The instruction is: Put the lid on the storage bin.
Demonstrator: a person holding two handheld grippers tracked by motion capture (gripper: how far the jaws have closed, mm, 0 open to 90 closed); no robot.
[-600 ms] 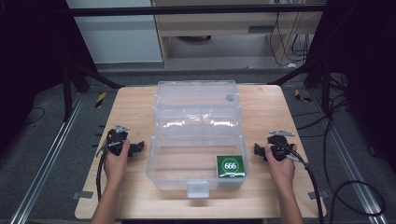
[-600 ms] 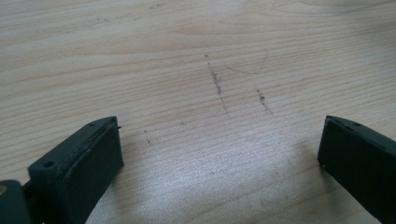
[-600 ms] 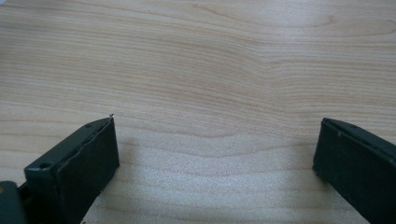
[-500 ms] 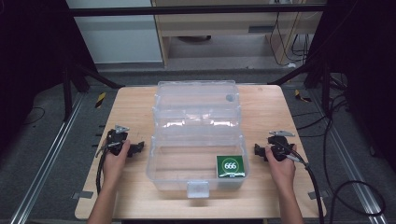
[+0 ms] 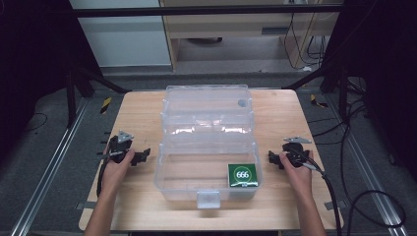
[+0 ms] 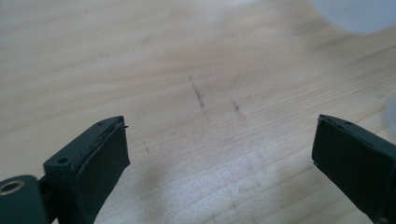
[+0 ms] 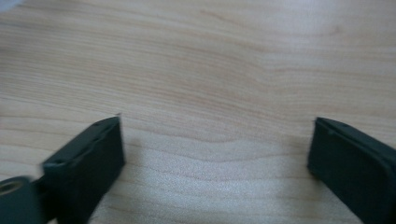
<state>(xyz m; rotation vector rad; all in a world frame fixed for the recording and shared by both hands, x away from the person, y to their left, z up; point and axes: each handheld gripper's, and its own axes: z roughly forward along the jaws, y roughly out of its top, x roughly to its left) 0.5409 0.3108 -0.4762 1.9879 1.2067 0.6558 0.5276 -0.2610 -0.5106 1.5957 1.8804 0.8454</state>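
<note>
Beside clear box [image 5: 206, 147], left gripper [image 5: 142, 156], right gripper [image 5: 271, 158], jaws apart.

You have a pale wooden table [image 5: 137, 113] in front of you, its grain scuffed with a few dark marks in the left gripper view. Beyond the table's far edge stands a light cabinet [image 5: 128, 39], and beside that a wooden shelf unit [image 5: 231, 29] with a black bar [image 5: 206, 9] running across in front. Grey floor [image 5: 44, 162] lies left and right of the table, with metal rails [image 5: 46, 172] along both sides. Black cables [image 5: 373, 206] loop on the floor right of the table, and a yellow-black tag [image 5: 105, 104] lies near its far left corner
</note>
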